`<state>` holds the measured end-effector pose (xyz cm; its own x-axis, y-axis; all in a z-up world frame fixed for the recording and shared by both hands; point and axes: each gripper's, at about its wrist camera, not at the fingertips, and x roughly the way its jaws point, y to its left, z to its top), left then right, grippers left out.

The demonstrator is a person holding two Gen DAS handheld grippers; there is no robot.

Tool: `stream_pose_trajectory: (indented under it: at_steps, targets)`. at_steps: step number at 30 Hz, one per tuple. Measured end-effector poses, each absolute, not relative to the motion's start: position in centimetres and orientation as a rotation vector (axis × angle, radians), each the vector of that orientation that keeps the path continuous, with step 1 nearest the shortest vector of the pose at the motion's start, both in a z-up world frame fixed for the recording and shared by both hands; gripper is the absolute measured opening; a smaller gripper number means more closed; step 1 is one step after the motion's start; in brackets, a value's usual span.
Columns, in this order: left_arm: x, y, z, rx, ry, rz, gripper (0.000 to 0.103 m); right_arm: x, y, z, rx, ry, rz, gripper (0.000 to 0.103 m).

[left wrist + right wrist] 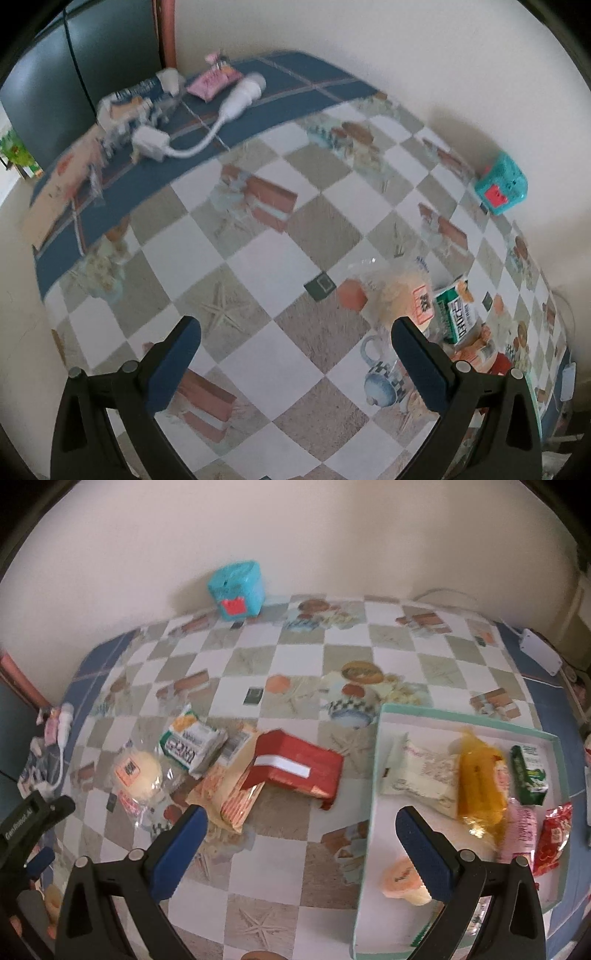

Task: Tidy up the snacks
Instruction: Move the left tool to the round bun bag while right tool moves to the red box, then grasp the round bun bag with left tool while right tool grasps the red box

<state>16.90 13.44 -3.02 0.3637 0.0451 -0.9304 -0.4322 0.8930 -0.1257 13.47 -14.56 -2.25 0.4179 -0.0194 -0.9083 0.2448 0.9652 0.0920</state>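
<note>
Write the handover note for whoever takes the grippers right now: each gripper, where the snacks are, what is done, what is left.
Left gripper: open, holds nothing, above the table.
Right gripper: open, holds nothing, between the loose pile and the tray.
Done, already in the tray: white packet, yellow packet, green carton, pink packet, red packet, jelly cup.
Left, still on the tablecloth to the left of the tray: red box lying on an orange-striped packet, green-and-white packet, bun in clear wrap.
The teal box by the wall is apart from the pile.
</note>
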Motion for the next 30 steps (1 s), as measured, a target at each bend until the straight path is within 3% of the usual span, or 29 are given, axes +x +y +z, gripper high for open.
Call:
stream_pose_trajectory:
  at_steps: [15, 19, 30]
  targets:
    - [18.5, 11.9, -5.8, -0.416, 1.216, 0.247, 0.103, 14.9, -15.0, -6.3, 0.265, 1.215, -0.134, 0.103]
    - [19.3, 11.2, -6.3, -0.44, 1.22, 0.21, 0.103, 15.3, -15.3, -6.2, 0.282, 1.202, -0.126, 0.091]
    - [21.5, 10.0, -5.9, -0.43, 1.18, 0.134, 0.103, 17.4, -14.2, -5.7, 0.325, 1.156, -0.075, 0.087]
